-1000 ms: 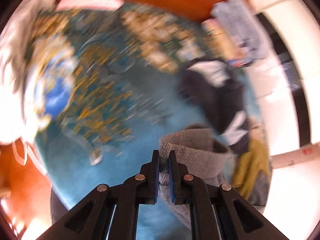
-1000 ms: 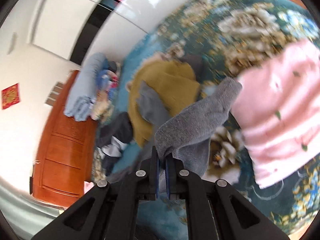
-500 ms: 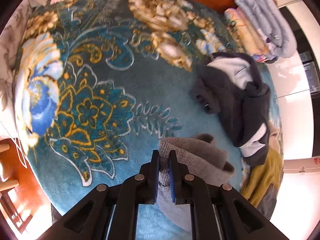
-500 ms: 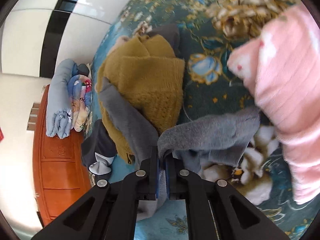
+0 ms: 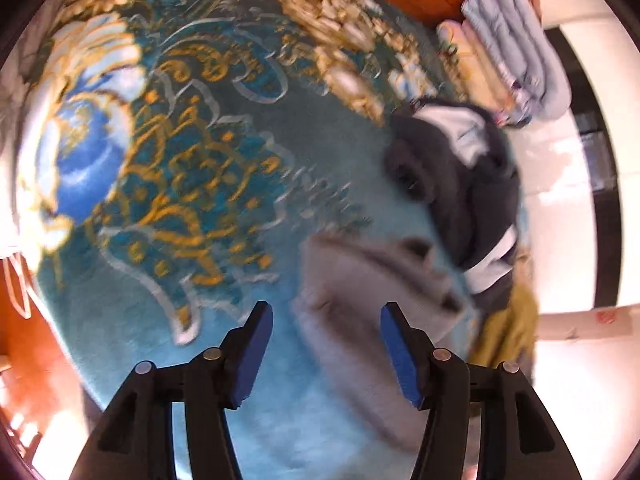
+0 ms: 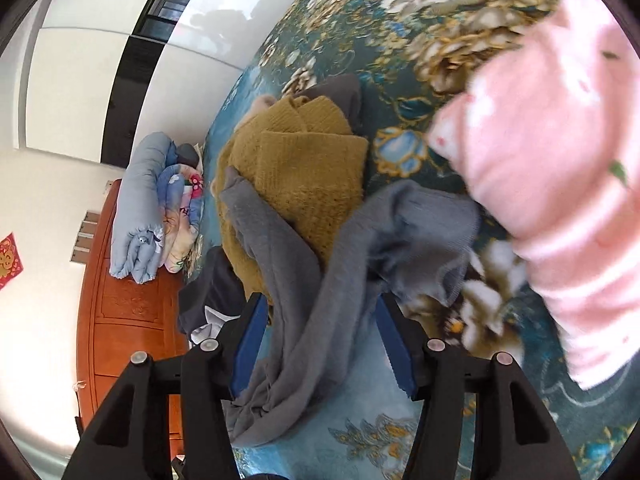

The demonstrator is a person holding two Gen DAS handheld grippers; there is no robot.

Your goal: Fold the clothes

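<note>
A grey knitted garment (image 5: 360,304) lies crumpled on the teal flowered blanket (image 5: 192,184). My left gripper (image 5: 326,346) is open just above it, its blue pads apart on either side of the cloth. In the right wrist view the same grey garment (image 6: 320,312) runs between the pads of my right gripper (image 6: 320,344), which is open too. A mustard knit sweater (image 6: 304,176) lies just beyond it, and a dark grey and white garment (image 5: 460,176) lies further off.
A pink fleece item (image 6: 560,168) lies at the right. Rolled light blue and patterned quilts (image 6: 148,208) sit by the orange wooden headboard (image 6: 120,320). White wardrobe doors (image 6: 100,40) stand past the bed edge.
Both grippers have opened and let go of the grey garment, which has dropped onto the blanket. Half a second ago both were shut on it.
</note>
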